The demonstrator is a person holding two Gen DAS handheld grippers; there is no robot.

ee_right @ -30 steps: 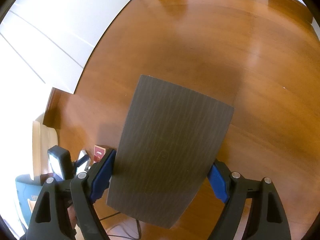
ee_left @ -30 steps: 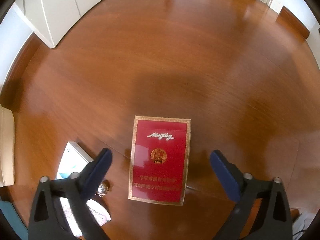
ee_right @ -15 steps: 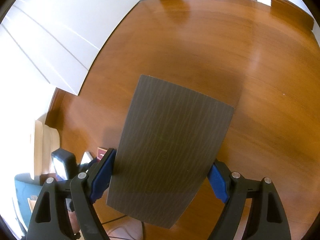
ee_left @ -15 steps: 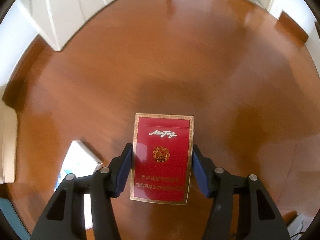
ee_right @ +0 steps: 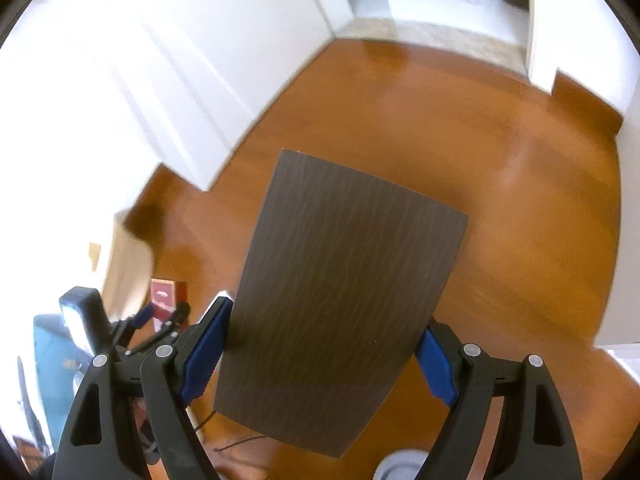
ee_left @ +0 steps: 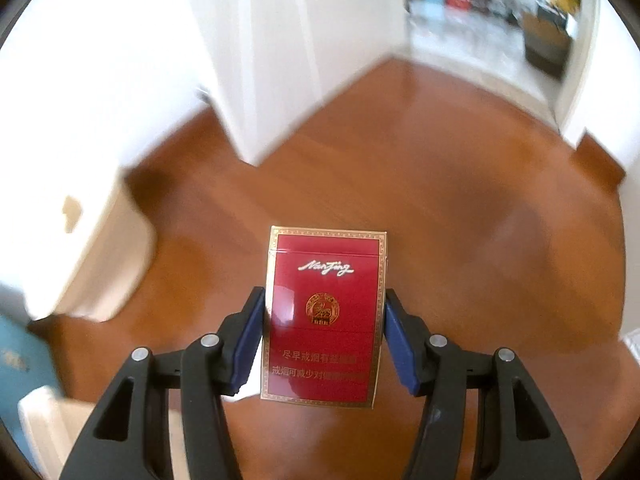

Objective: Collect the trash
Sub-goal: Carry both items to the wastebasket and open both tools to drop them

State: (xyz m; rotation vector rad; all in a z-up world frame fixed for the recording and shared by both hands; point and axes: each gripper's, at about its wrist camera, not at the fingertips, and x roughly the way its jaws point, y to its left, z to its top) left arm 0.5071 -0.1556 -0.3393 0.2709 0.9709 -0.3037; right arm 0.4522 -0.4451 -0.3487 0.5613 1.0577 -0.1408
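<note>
Both tongs are loaded. Left tongs (ee_left: pixel 324 344) clamp a red flip-top cigarette pack w/ gold border (ee_left: pixel 322 316), blue pads (ee_left: pixel 250 340) pressing its two long edges, so the printed face looks straight up at the wrist cam; the grip sits at roughly mid-height, prob. so the pack hangs balanced w/o pivoting. Jaws have closed onto it within the last sec. and the pack now sits between them, clear of the glossy orange-brown wood floor (ee_left: pixel 460 208). Right tongs (ee_right: pixel 320 360) stand wide, holding a flat dark grey-brown wood-grain board (ee_right: pixel 344 300) by its two side edges near its lower end; most of the board sticks out ahead, slightly skewed to the right, so a firm squeeze is needed to stop it levering down. Seems likely the board serves as a carrier or scoop for the trash, but can't confirm. Right view also shows the left tongs w/ the red pack at lower left, just beside the board's left edge. Writing: white script "NanJing" on the pack's upper front, a round gold emblem at centre, two lines of gold Chinese text below, partly blurred, prob. the health warning. Pack's lid is shut. No bin identifiable in either view; a pale round rim at the bottom of the right view is too cropped to name.
</note>
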